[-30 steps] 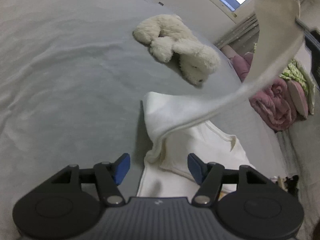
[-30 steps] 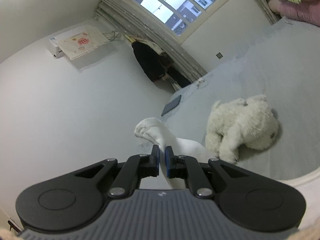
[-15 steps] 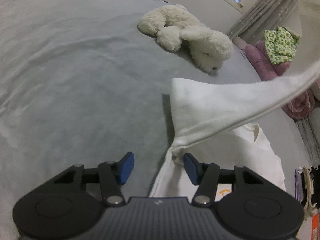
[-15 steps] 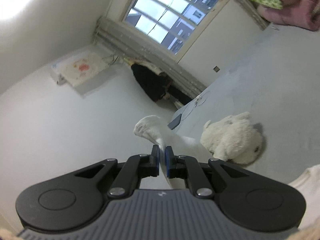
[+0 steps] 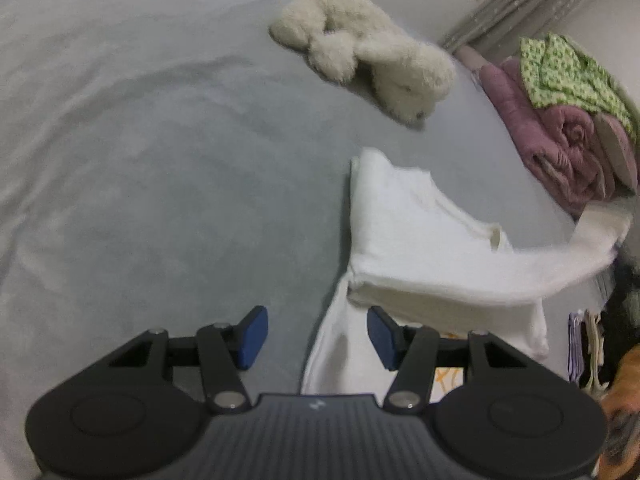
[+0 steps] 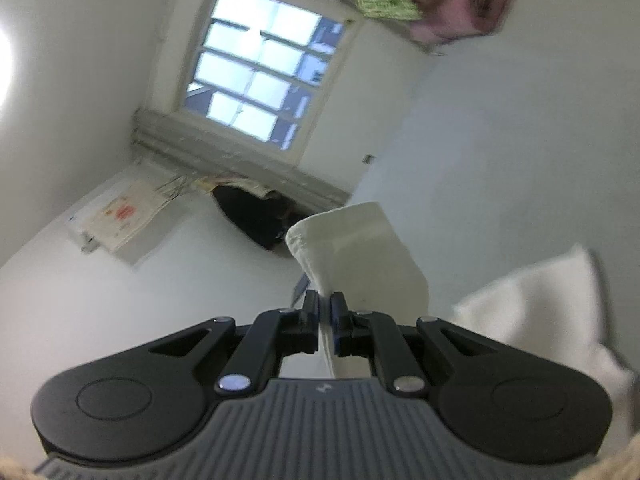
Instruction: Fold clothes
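bed (image 5: 140, 160) grey, fills frame | white garment (image 5: 408, 232) centre-right on bed, part-folded | plush toy (image 5: 368, 52) upper centre | my left tongs (image 5: 314, 334) open over garment's near edge | my right tongs (image 6: 325, 314) clamped on garment sleeve (image 6: 360, 256)

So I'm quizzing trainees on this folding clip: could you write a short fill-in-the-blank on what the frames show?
1. The right gripper is shut on a ____ sleeve.
2. The plush toy lies on the ____ bedspread.
3. The left gripper has its jaws ____.
4. The green garment sits atop a ____ quilt.

Missing words: white; grey; open; pink
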Demonstrator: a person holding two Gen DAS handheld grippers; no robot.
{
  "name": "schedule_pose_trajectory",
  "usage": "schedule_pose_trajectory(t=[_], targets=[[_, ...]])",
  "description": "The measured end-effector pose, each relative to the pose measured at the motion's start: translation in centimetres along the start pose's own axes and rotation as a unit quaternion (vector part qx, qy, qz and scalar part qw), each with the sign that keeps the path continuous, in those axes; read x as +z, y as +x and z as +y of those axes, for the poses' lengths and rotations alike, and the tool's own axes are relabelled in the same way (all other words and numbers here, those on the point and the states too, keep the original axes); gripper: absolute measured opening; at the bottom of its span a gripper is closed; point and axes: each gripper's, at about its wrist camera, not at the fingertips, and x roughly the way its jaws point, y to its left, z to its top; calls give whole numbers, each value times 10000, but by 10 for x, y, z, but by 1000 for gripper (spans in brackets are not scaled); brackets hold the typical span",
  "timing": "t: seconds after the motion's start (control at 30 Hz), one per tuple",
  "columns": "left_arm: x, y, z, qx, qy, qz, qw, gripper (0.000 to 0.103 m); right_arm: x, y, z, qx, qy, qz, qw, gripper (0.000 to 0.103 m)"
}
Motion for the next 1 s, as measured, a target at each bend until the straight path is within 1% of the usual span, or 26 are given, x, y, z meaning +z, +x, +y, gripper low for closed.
schedule_pose_trajectory(t=[0.07, 0.2, 0.23, 0.3, 0.37, 0.47, 0.53, 0.6, 0.63, 0.67, 0.7, 0.8, 0.87, 0.93, 1.0], targets=[[1, -3, 0, -6, 5, -114, 9999, 56, -6, -9, -20, -155, 158, -24, 9998, 10], [1, 6, -6, 0, 52, -155, 9999, 57, -18, -26, -58, -498, 439, -71, 9978, 10], [1, 8, -7, 1, 52, -164, 9999, 57, -20, -32, -65, -584, 516, -98, 9969, 14], [2, 13, -8, -74, -21, -279, 9996, 57, -23, -46, -76, -765, 644, -186, 9948, 16], [3, 16, -9, -127, -91, -399, 9991, 57, -24, -60, -83, -808, 743, -280, 9936, 16], [1, 22, -10, -133, -141, -563, 9982, 57, -24, -78, -93, -759, 949, -357, 9919, 17], [-1, 27, -10, -116, -170, -633, 9978, 56, -22, -81, -91, -761, 936, -355, 9921, 17], [-2, 29, -10, -126, -225, -717, 9971, 55, -20, -82, -85, -804, 843, -352, 9926, 21], [-2, 28, -9, -145, -255, -768, 9966, 55, -19, -82, -83, -807, 768, -367, 9931, 34], [-2, 27, -9, -173, -287, -824, 9960, 55, -18, -82, -80, -805, 698, -378, 9936, 43], [-1, 24, -9, -247, -332, -924, 9949, 55, -18, -82, -77, -772, 668, -359, 9941, 44], [2, 19, -10, -452, -434, -1160, 9913, 55, -15, -78, -69, -1001, 428, -321, 9935, 45], [4, 22, -16, -449, -293, -1243, 9908, 55, -11, -78, -68, -1162, 302, -324, 9922, 45], [5, 29, -26, -290, 8, -1263, 9916, 55, -7, -78, -67, -1319, 179, -327, 9906, 45], [7, 39, -32, -180, 172, -1285, 9914, 55, -4, -76, -66, -1426, 90, -320, 9892, 45]])
